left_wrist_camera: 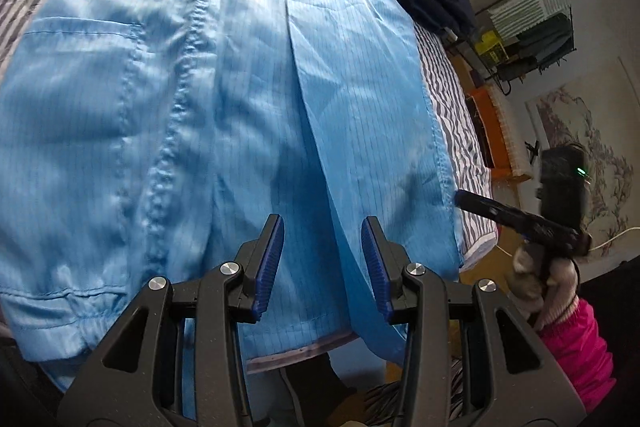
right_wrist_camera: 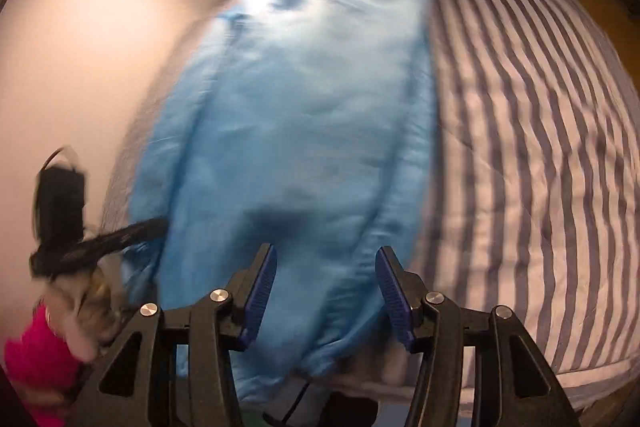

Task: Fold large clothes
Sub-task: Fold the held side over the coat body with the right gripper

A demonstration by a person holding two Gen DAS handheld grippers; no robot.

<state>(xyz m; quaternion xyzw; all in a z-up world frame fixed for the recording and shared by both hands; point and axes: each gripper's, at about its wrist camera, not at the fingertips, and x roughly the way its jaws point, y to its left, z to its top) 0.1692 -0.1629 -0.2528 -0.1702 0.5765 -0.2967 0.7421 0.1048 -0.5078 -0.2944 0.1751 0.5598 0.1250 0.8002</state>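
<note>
Both claws stand wide and hold nothing: the left claw (left_wrist_camera: 322, 269) hangs over the hem of the blue coat (left_wrist_camera: 224, 115), the right claw (right_wrist_camera: 326, 293) just above its near end. Spread flat on the striped bed (right_wrist_camera: 532, 163), the coat looks thin, light, slippery and limp; hems and corners seem the best hold.

- The right gripper (right_wrist_camera: 326, 291) sits at bottom centre, its blue-padded jaws spread apart with nothing between them.
- A blue garment (right_wrist_camera: 296, 131) lies lengthwise up the middle, blurred.
- The striped bedsheet (right_wrist_camera: 532, 163) fills the right side.
- The other gripper (right_wrist_camera: 120, 237), at lower left, touches the garment's left edge.
</note>
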